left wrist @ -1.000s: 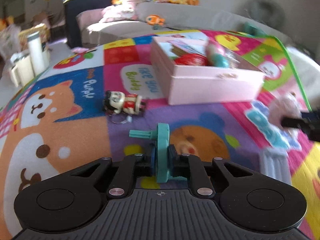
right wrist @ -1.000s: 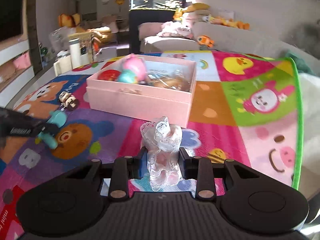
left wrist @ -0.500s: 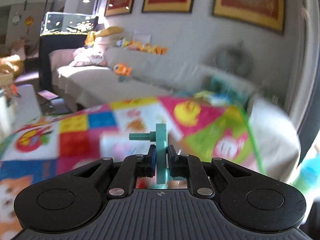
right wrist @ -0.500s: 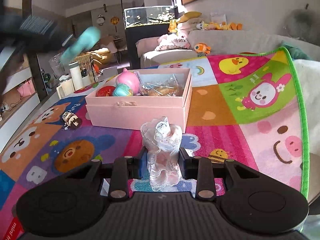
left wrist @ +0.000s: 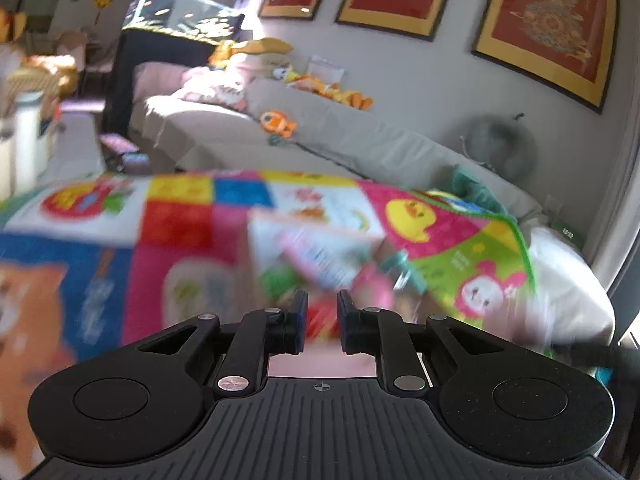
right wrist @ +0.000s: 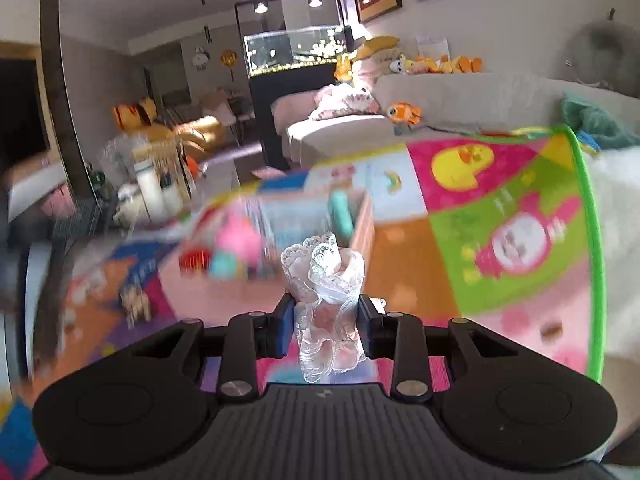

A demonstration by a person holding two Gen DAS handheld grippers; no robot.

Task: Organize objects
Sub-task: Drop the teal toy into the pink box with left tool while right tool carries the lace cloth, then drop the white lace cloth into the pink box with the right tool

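My left gripper is open and empty, just above the near side of the pink box, whose contents are motion-blurred. A teal piece shows blurred in the box at the right. My right gripper is shut on a small figure wrapped in clear plastic and holds it above the mat in front of the pink box. A teal toy and a pink toy lie in that box.
A colourful play mat covers the surface. A small doll figure lies on the mat left of the box. A grey sofa with plush toys stands behind. White bottles stand at the far left.
My left gripper has let go of the teal toy and opened, tilting down over the pink box. My right gripper has risen and moved toward the box, still holding the wrapped figure.
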